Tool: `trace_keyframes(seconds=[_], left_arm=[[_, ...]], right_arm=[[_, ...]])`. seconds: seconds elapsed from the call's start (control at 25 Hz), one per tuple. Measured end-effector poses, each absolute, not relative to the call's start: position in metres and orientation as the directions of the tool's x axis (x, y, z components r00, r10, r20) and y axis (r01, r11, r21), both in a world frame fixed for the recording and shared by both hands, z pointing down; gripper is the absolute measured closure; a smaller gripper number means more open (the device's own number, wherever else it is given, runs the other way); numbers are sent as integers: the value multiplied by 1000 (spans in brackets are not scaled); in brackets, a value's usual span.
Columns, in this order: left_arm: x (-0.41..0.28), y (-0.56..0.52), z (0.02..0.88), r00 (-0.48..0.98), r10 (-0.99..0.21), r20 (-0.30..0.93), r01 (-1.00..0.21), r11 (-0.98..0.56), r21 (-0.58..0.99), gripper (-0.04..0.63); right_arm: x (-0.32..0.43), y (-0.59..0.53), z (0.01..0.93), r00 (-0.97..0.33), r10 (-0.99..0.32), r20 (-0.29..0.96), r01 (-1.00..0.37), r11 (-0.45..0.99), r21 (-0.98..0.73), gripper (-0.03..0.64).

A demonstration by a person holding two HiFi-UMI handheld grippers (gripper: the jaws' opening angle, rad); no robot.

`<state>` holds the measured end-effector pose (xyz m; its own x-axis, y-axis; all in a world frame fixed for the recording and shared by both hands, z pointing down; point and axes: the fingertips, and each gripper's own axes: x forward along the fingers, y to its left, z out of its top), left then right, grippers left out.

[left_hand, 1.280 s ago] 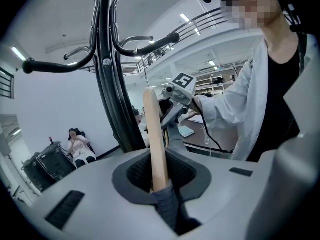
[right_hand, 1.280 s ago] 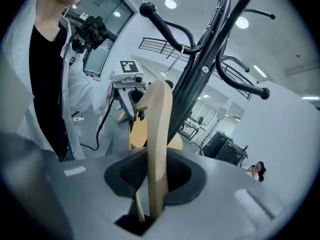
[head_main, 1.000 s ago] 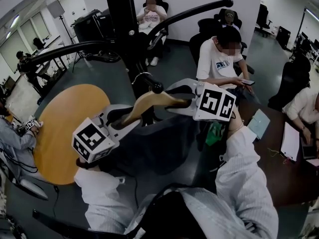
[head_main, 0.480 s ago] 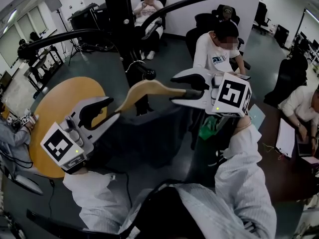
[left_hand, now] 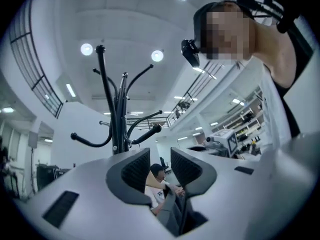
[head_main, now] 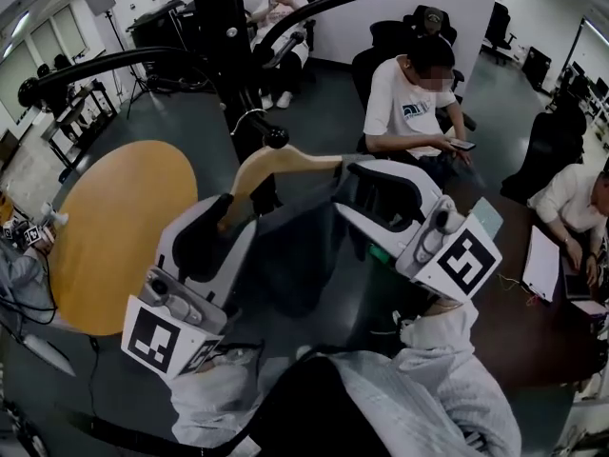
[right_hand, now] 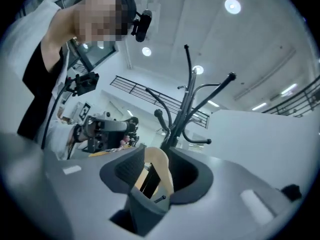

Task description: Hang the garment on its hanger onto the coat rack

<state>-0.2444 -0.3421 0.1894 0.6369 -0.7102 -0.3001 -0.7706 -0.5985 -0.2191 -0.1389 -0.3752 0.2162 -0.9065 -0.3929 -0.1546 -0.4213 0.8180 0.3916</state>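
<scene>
Jaws of right gripper point(head_main: 345, 188) closing around hanger point(head_main: 273, 160).

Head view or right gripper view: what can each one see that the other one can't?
Only the head view shows the round yellow wooden table and the seated person in a white T-shirt. Only the right gripper view shows the round ceiling lights and the small black camera on the wearer's head. Both show the tall black metal coat rack, the pale wooden hanger, the dark grey garment on it, and the right claw, its jaws closing with the hanger's end between them.
</scene>
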Motion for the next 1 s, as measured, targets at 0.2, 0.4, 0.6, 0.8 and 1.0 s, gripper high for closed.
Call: trace_keyframes(seconds=[0.2,0.4,0.6,0.8,1.0], left_arm=[[-252,-354,224,492,-799,-344,-831,-549,86,564],[-240,-365,262,433,-851,-298,-846,-497,190,589],[-244,-362,270,398,-878,-267,-871,-453,189,591],[-247,-357,273,395,-885,-248,-882,-440,165,591],[-247,-354,272,395,-887,-238,-888,-435,147,591]], right_arm=[[-138,-384,247,-785,-595,-174,-620,745,248,614],[-139,-388,276,-708,-678,-198,-699,712,65,615],[-165,-374,284,-756,-625,-197,-643,765,41,615],[-178,-368,285,-776,-603,-183,-625,776,90,617],[-180,-367,285,-783,-597,-175,-616,783,89,617]])
